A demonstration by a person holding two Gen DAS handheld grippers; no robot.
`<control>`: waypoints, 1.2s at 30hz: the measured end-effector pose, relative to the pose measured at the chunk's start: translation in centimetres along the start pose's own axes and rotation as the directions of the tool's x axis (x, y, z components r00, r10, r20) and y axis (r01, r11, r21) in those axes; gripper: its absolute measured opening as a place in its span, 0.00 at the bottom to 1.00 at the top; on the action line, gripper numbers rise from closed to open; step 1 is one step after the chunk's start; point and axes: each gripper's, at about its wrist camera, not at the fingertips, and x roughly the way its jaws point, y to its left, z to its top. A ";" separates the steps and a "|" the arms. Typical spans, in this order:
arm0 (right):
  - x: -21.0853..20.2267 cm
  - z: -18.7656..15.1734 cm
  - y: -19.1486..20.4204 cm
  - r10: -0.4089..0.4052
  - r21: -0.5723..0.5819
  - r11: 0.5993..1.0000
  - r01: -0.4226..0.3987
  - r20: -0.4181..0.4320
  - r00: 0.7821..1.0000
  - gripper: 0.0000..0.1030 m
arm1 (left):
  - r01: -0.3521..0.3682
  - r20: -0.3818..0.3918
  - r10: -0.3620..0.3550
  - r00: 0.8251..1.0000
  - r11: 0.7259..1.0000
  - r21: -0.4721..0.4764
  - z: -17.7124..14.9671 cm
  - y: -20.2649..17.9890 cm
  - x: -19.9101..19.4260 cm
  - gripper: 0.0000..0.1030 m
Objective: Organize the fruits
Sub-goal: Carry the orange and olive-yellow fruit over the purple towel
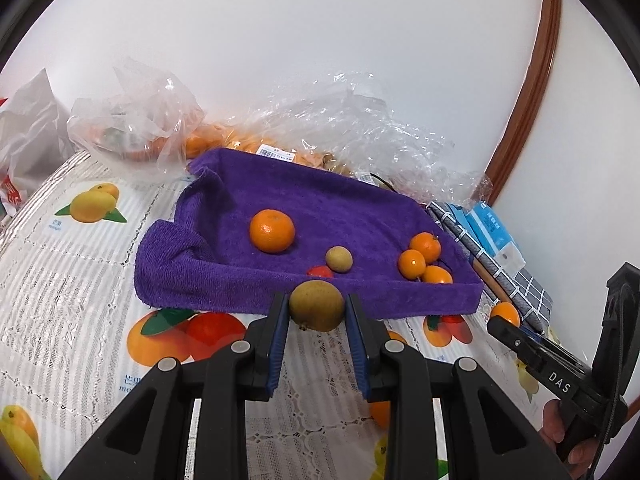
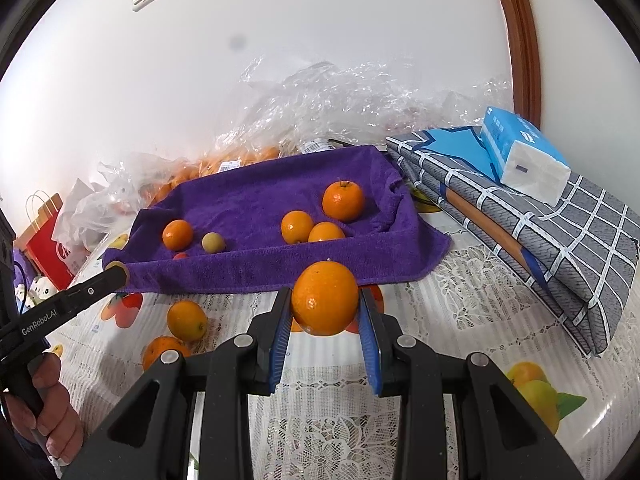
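Observation:
My left gripper is shut on a greenish-brown fruit, held just in front of the purple towel tray. My right gripper is shut on an orange, held before the tray's near wall. In the tray lie a large orange, a small green-brown fruit, a small red fruit and three small oranges. Two loose oranges lie on the tablecloth at the left in the right wrist view.
Clear plastic bags with oranges stand behind the tray by the wall. A folded checked cloth with a tissue pack lies to the right. A red paper bag stands at far left.

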 end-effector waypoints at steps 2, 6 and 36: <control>-0.1 0.0 0.1 0.003 -0.002 1.000 -0.003 0.002 1.000 0.31 | -0.002 0.001 0.002 1.000 1.000 0.002 0.0 0.0 0.0 0.26; 0.0 0.1 0.0 0.009 0.005 1.000 -0.009 -0.002 1.000 0.31 | -0.001 0.000 0.001 1.000 1.000 0.007 0.0 -0.2 -0.1 0.26; -0.7 0.1 0.1 0.023 -0.003 1.000 -0.023 0.041 0.999 0.31 | 0.019 0.006 -0.019 1.000 0.999 0.039 0.0 -1.1 -0.6 0.27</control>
